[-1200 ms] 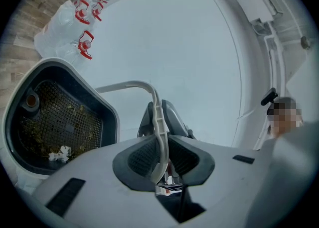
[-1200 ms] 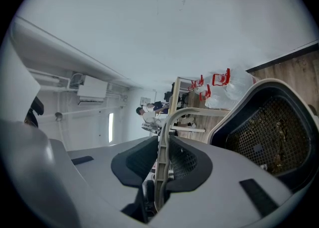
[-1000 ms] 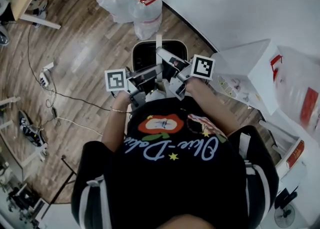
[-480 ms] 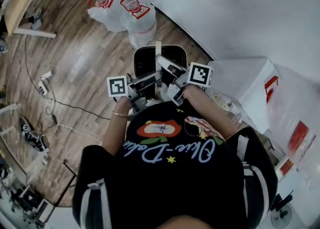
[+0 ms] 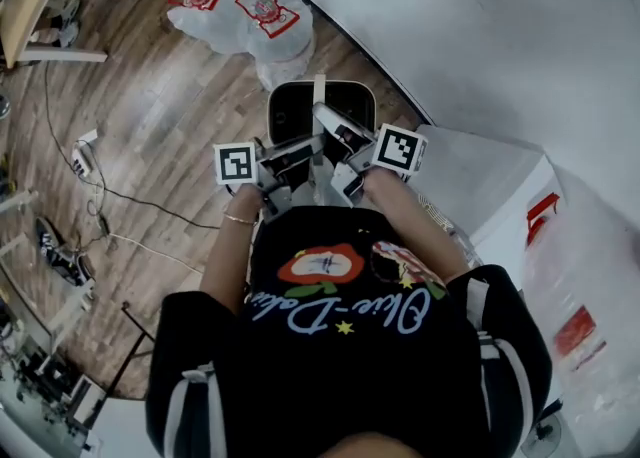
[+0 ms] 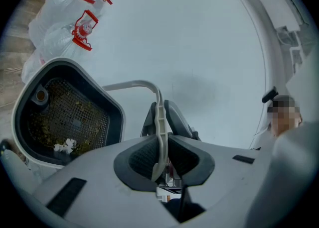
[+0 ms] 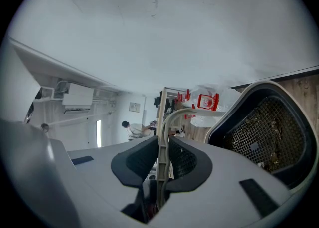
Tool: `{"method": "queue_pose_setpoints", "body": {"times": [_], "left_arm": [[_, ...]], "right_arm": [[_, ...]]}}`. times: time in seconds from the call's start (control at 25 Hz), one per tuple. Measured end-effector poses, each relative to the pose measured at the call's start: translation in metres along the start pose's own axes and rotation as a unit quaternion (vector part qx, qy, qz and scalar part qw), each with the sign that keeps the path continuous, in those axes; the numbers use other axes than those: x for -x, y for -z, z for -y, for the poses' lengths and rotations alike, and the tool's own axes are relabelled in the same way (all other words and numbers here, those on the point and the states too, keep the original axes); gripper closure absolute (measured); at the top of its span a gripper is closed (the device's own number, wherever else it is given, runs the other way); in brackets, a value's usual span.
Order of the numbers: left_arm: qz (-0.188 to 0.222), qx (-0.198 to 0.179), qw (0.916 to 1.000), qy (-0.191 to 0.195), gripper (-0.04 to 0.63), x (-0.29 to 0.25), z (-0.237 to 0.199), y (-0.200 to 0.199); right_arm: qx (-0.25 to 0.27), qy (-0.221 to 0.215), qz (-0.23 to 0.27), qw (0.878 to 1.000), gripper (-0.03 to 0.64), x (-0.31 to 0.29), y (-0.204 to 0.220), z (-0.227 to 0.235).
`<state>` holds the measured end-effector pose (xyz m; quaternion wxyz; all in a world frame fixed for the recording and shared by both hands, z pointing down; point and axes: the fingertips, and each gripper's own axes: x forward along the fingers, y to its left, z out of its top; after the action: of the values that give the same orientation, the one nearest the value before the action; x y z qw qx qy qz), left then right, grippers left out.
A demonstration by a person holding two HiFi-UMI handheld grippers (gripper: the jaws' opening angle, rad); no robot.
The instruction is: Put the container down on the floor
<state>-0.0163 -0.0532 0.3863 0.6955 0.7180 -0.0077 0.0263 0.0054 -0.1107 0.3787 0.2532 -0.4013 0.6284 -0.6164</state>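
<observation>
Container (image 5: pixel 350 87): dark tub, pale rim, mesh basket (image 6: pixel 70 117) with crumbs inside, thin white bail handle (image 6: pixel 158 115).
Place: I see it over the wood floor (image 5: pixel 170 116), beside the white wall (image 5: pixel 480 26).
Left tongs (image 6: pixel 160 147): clamped on the handle.
Right tongs (image 7: pixel 160 160): clamped on it too.

In the head view both bare forearms reach up from the torso toward the middle of the frame: the left forearm (image 5: pixel 228 251) just left of centre, the right forearm (image 5: pixel 418 236) just right of it. A thin bracelet (image 5: pixel 238 219) circles the left wrist. The left gripper (image 6: pixel 160 155) points about level, and its dark pads press from both sides on a thin pale handle (image 6: pixel 158 115). The right gripper (image 7: pixel 162 160) tips slightly downward and clamps the same handle in the same way. The left marker cube (image 5: pixel 236 163) and the right marker cube (image 5: pixel 400 151) flank the centre, and the two sets of jaws converge above them.
</observation>
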Motion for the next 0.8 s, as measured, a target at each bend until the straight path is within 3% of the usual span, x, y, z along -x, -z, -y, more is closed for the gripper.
{"method": "queue_pose_setpoints", "body": {"times": [0.32,0.56,0.8], "left_arm": [[-0.027,0.012,0.9996,-0.001,0.537,-0.010,-0.044,0.003],[-0.051,0.024,0.9983,-0.015,0.538,-0.017,-0.077,0.004],[-0.084,0.022,0.9960,-0.018,0.538,-0.028,-0.102,-0.006]], "right_arm": [[-0.003,0.010,0.024,1.000,0.560,-0.003,0.000,0.048],[0.027,0.005,0.044,0.999,0.560,-0.005,-0.006,0.075],[0.021,0.032,0.071,0.997,0.560,-0.008,-0.019,0.104]]}}
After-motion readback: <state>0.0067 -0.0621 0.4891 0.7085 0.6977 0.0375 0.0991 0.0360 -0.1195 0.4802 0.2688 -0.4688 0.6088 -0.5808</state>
